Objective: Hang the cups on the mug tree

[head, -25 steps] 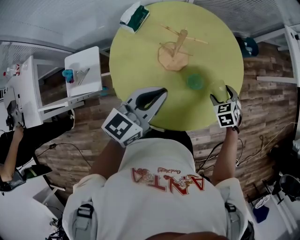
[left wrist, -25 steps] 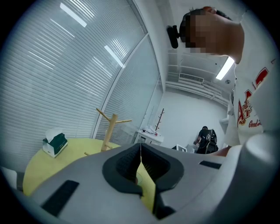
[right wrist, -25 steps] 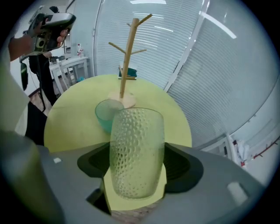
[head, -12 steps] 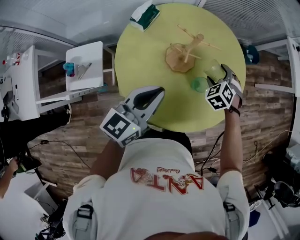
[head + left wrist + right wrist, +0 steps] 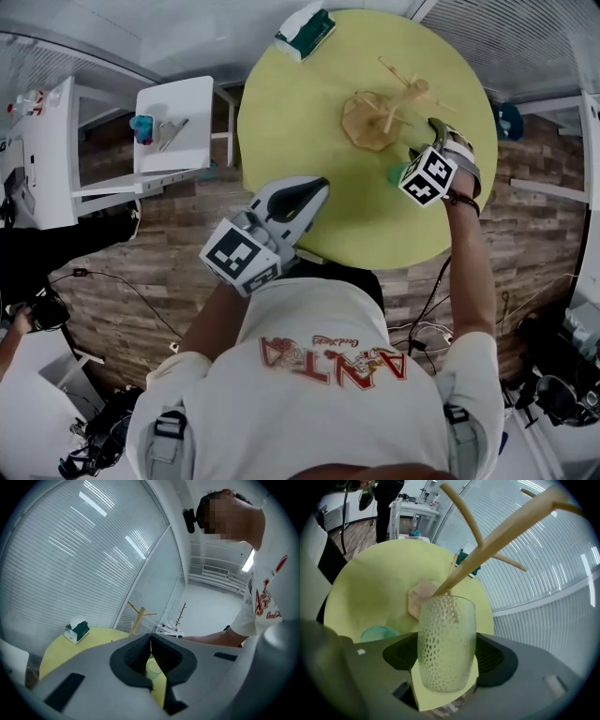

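The wooden mug tree (image 5: 392, 106) stands on the far part of the round yellow table (image 5: 309, 112). My right gripper (image 5: 438, 137) is just to the right of it, lifted off the table. It is shut on a clear dimpled glass cup (image 5: 446, 641), held upright, with the tree's trunk (image 5: 497, 541) and pegs right behind it. A teal cup (image 5: 377, 634) sits on the table below and left of the held one, and its edge (image 5: 395, 174) shows beside the marker cube. My left gripper (image 5: 298, 199) hovers shut and empty over the near table edge.
A green and white tissue box (image 5: 306, 30) lies at the table's far left edge, also seen as a tissue box (image 5: 77, 630) from the left gripper. A white side table (image 5: 173, 127) with small items stands to the left on the wooden floor.
My right gripper has carried the glass cup from the table's right edge up to the mug tree. The left gripper has stayed put.
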The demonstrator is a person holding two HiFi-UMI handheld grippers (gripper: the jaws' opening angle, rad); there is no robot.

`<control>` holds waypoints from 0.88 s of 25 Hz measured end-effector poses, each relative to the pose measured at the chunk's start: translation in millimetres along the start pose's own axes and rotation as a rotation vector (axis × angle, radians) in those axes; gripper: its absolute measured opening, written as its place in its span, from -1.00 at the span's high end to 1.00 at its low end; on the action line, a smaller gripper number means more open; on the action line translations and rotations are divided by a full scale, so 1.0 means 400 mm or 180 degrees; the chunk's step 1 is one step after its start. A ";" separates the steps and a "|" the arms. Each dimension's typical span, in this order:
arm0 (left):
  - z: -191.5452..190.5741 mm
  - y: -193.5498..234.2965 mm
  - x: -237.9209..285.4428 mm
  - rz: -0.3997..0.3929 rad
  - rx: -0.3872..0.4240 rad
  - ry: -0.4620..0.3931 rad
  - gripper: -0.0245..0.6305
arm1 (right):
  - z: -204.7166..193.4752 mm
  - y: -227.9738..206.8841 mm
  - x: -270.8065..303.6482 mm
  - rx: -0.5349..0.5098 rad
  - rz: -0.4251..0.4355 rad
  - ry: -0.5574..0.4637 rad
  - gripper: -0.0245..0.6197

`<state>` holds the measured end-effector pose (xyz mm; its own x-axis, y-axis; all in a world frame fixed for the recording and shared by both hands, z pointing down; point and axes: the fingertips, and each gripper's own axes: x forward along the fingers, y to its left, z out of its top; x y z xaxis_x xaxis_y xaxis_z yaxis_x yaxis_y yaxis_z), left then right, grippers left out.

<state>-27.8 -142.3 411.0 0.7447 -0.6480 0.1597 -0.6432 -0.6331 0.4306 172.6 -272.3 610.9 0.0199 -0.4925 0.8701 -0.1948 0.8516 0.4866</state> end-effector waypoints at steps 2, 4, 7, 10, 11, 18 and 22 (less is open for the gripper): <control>0.000 0.005 -0.003 0.0002 -0.0008 0.0011 0.89 | 0.019 -0.001 0.011 -0.0144 -0.0003 0.0034 -0.15; 0.000 0.011 -0.007 0.0016 -0.0032 0.0018 0.89 | 0.039 0.002 0.021 -0.0311 -0.0004 0.0084 -0.15; 0.002 0.022 -0.008 0.0036 -0.0045 0.0024 0.89 | 0.054 0.012 0.041 -0.0533 0.0029 0.0211 -0.15; 0.007 0.030 -0.010 0.0045 -0.0058 0.0015 0.89 | 0.056 0.019 0.059 -0.0677 0.0063 0.0350 -0.15; 0.008 0.033 -0.011 0.0047 -0.0062 0.0016 0.89 | 0.057 0.021 0.065 -0.0702 0.0075 0.0379 -0.15; 0.010 0.050 -0.016 0.0052 -0.0078 0.0012 0.89 | 0.075 0.023 0.086 -0.0737 0.0070 0.0395 -0.15; 0.020 0.049 -0.020 0.0033 -0.0069 0.0000 0.89 | 0.077 0.024 0.079 -0.0710 0.0059 0.0387 -0.15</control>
<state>-47.6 -152.8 411.1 0.7379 -0.6546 0.1643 -0.6470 -0.6170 0.4481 141.2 -284.9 640.6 0.1387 -0.4627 0.8756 0.0247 0.8855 0.4640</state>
